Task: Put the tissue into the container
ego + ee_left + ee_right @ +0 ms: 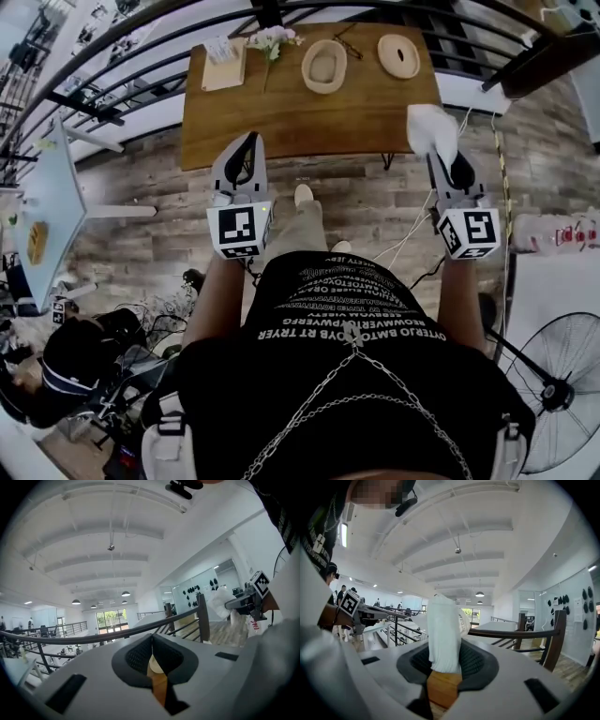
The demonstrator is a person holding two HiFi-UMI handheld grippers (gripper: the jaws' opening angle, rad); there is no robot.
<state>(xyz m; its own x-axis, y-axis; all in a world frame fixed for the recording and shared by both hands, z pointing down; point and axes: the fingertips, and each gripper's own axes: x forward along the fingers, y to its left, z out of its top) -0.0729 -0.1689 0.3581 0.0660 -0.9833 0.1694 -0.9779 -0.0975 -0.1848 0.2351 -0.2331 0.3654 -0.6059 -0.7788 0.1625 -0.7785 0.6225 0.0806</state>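
A white tissue pack (431,129) stands up out of my right gripper (441,157), whose jaws are shut on its lower end; it is held in the air over the table's near right edge. The same tissue pack (444,634) fills the middle of the right gripper view, clamped by the right gripper (444,662). The oval wooden container (323,66) sits open on the brown table (281,122), far from both grippers. My left gripper (246,142) hovers at the table's near edge. The left gripper (151,644) has its jaws together with nothing between them.
An oval wooden lid (398,54) lies right of the container. A small bunch of flowers (273,39) and a flat pad with a white item (223,62) lie at the table's far left. A black railing (141,28) runs behind the table. A fan (561,389) stands at the lower right.
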